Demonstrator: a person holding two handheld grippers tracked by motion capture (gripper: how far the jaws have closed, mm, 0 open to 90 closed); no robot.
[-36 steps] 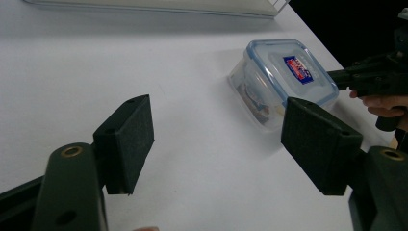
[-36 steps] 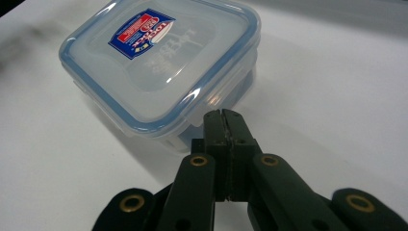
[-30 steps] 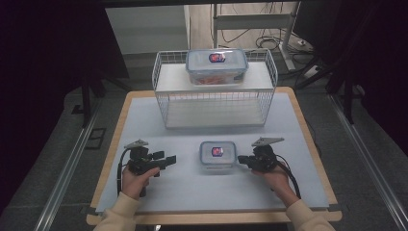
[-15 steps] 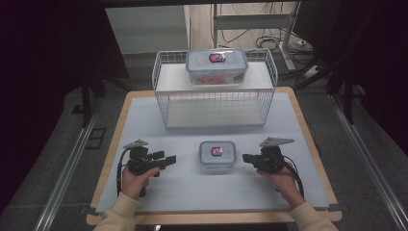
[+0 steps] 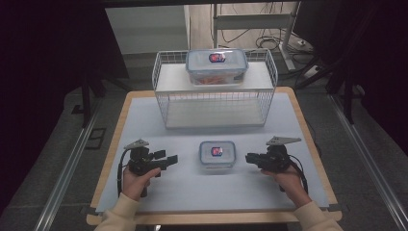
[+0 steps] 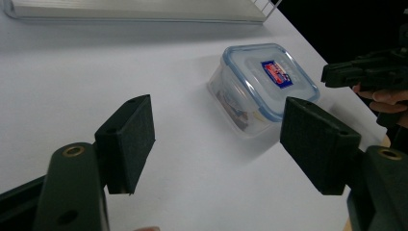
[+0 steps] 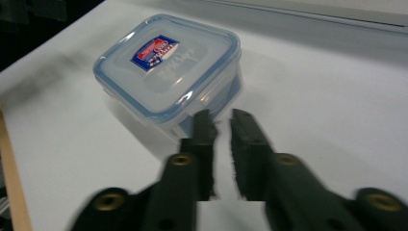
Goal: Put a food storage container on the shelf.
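Note:
A small clear container (image 5: 217, 153) with a blue-rimmed lid and a red-blue label sits on the white mat between my two grippers. My left gripper (image 5: 172, 159) lies to its left, jaws wide open with nothing between them (image 6: 223, 139), and the container (image 6: 262, 86) is ahead of it. My right gripper (image 5: 249, 157) is just right of the container. Its jaws have just been opening and stand a narrow gap apart (image 7: 219, 118), with nothing between them. Their tips are close to the container's near wall (image 7: 168, 67). The right gripper (image 6: 365, 72) also shows beyond the container in the left gripper view.
A white wire basket (image 5: 215, 103) stands upside down at the back of the mat (image 5: 144, 120). A larger clear container (image 5: 217, 66) with the same label rests on top of it. Wooden table edges frame the mat, and dark floor and cables lie beyond.
My right gripper has drawn back a little to the right, away from the small container. The left gripper and both containers have stayed where they were.

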